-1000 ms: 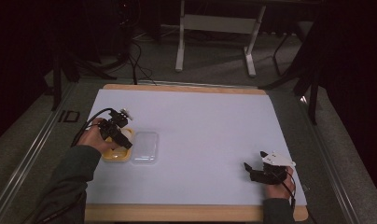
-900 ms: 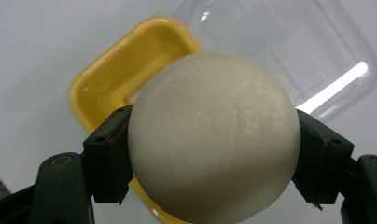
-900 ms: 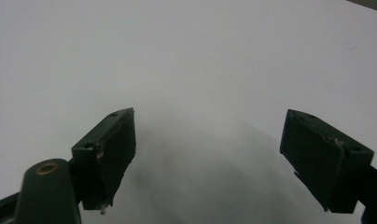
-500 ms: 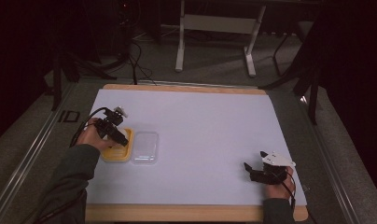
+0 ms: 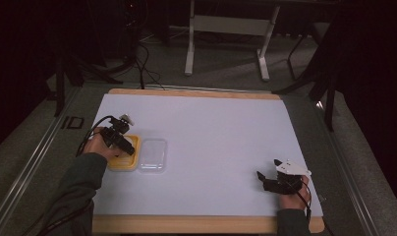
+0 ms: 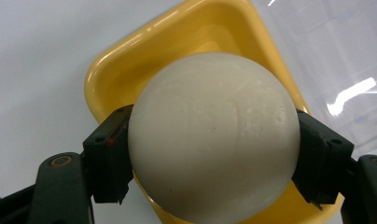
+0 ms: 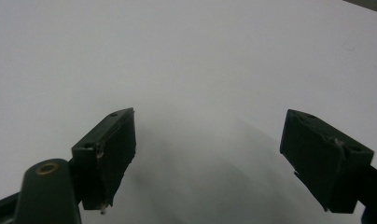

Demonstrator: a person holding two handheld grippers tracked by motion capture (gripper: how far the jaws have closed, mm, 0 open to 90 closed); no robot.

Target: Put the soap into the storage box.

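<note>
A: Well, where is the ball (image 6: 213, 137)?

B: Clamped between the jaws of the left gripper (image 6: 213, 154). One black jaw presses each side of it. It is a smooth, off-white ball, and in the left gripper view it hangs right over the yellow tray (image 6: 112, 74).

A: Is it touching the tray?

B: I cannot tell. The ball covers most of the tray's inside, so the gap beneath it is hidden.

A: And the tray itself?

B: In the high view it sits at about 9 o'clock on the white surface (image 5: 226, 132), close to the left edge. The left gripper (image 5: 119, 139) sits over its near-left part, held by the person's left hand (image 5: 96, 147). A clear lid (image 5: 153, 155) lies flat, just beside the tray at its 3 o'clock side; their edges look to be touching or nearly so.

A: What about the other side?

B: The right gripper (image 5: 277, 182) is down at about 5 o'clock on the surface, well apart from the tray and lid, with the right hand (image 5: 294, 194) behind it. In the right gripper view its jaws stand wide apart with nothing between them, just bare white surface (image 7: 200, 70) and their soft shadow.
</note>
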